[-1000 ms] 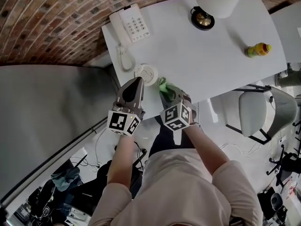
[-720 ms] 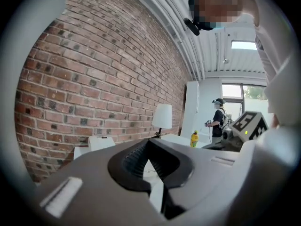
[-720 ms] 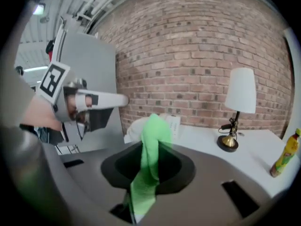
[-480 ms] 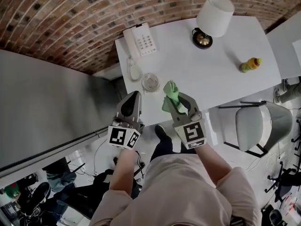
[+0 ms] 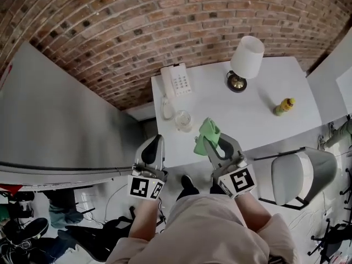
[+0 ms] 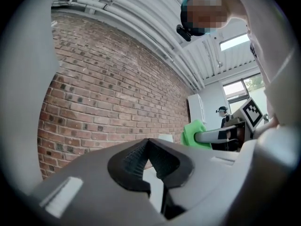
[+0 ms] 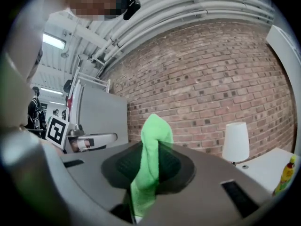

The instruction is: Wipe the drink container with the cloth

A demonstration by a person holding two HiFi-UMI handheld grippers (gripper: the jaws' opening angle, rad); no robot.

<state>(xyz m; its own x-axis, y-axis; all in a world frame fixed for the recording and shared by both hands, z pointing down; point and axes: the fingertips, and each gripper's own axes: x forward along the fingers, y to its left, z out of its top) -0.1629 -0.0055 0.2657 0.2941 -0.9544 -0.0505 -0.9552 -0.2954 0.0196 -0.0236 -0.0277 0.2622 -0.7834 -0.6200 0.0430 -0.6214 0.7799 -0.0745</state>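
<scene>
A yellow-green drink bottle point(image 5: 284, 106) with an orange cap stands on the white table point(image 5: 258, 120) at the right; it also shows at the right edge of the right gripper view point(image 7: 286, 175). My right gripper point(image 5: 213, 142) is shut on a green cloth point(image 5: 207, 135), held in the air above the table's near edge. The cloth point(image 7: 151, 161) sticks up between the jaws. My left gripper point(image 5: 156, 142) is shut with nothing in it, off the table's left front corner. In the left gripper view the jaws point(image 6: 148, 144) meet, and the cloth point(image 6: 194, 133) shows at the right.
A white telephone point(image 5: 177, 81) lies at the table's back left, with a small clear round container point(image 5: 183, 120) in front of it. A white lamp point(image 5: 246, 59) stands at the back. A white chair point(image 5: 300, 176) stands to the right of the table. A brick wall lies behind.
Both grippers have drawn back and up from the table edge, the right one carrying the green cloth. The table now looks smaller and farther away.
</scene>
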